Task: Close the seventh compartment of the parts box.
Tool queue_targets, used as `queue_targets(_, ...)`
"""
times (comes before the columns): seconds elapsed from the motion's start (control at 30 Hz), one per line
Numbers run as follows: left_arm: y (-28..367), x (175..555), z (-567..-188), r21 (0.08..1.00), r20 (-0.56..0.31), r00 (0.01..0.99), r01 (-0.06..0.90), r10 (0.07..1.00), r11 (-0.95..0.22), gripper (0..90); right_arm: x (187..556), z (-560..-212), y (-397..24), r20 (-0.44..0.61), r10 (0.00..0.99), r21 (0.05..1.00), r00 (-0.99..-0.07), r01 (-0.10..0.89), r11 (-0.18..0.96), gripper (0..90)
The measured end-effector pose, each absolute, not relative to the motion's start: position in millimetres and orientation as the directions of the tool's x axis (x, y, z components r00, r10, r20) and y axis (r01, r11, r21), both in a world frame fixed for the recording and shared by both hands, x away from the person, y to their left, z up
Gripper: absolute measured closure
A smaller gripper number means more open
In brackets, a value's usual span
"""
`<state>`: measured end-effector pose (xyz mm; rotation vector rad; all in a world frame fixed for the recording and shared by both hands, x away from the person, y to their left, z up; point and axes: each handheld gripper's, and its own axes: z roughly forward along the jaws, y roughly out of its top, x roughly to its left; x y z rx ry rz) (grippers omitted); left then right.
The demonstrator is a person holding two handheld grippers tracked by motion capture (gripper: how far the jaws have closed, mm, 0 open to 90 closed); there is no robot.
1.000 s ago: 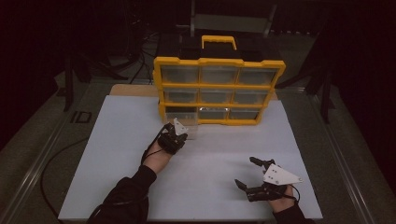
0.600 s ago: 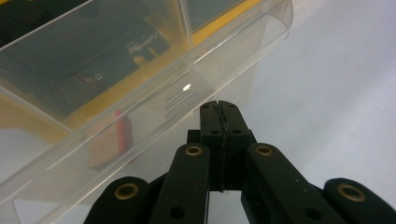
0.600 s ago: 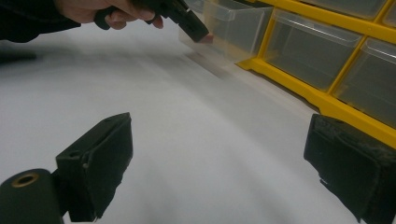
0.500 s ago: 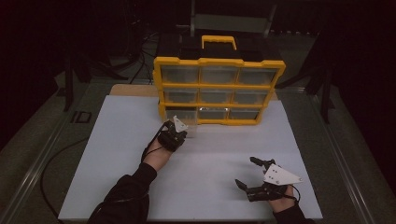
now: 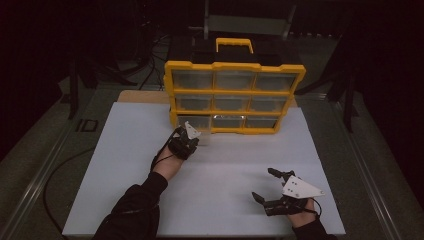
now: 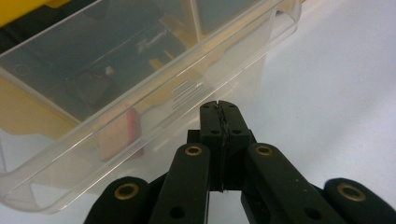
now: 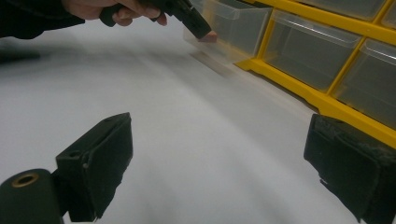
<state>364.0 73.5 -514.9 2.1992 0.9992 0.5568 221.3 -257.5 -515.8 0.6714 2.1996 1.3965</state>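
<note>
A yellow drawer cabinet [image 5: 235, 92] with clear drawers stands at the back of the white table. Its bottom left clear drawer [image 5: 200, 124] is partly pulled out. My left gripper [image 5: 192, 134] is shut, its tips at the drawer's front rim. In the left gripper view the jaws [image 6: 218, 105] meet flat just below the rim of the drawer [image 6: 140, 70], and I cannot tell whether they pinch it. A small red and tan object [image 6: 122, 135] lies inside. My right gripper [image 5: 263, 184] rests open near the front right, with nothing between its jaws [image 7: 219, 158].
The right gripper view shows the left gripper [image 7: 196, 23] at the blurred drawer [image 7: 233, 25], with the cabinet's yellow frame [image 7: 322, 100] along the right. The white tabletop [image 5: 225, 170] lies bare between the hands. Dark stands and cables surround the table.
The left gripper has barely shifted at the drawer. The right gripper has not moved.
</note>
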Motion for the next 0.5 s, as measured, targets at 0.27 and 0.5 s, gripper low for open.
queue_targets(0.27, 75.0, 369.0, -515.8, 0.705, 0.118, 0.616, 0.5, 0.779, -0.503, 89.9, 221.4, -515.4, -258.3, -0.11, 0.619, 0.918, -0.778, 0.159, 0.364, 8.3)
queue_targets(0.5, 75.0, 373.1, -516.7, 0.705, 0.128, 0.612, 0.498, 0.781, -0.506, 89.9, 221.5, -515.4, -258.7, -0.112, 0.617, 0.917, -0.779, 0.158, 0.366, 8.3)
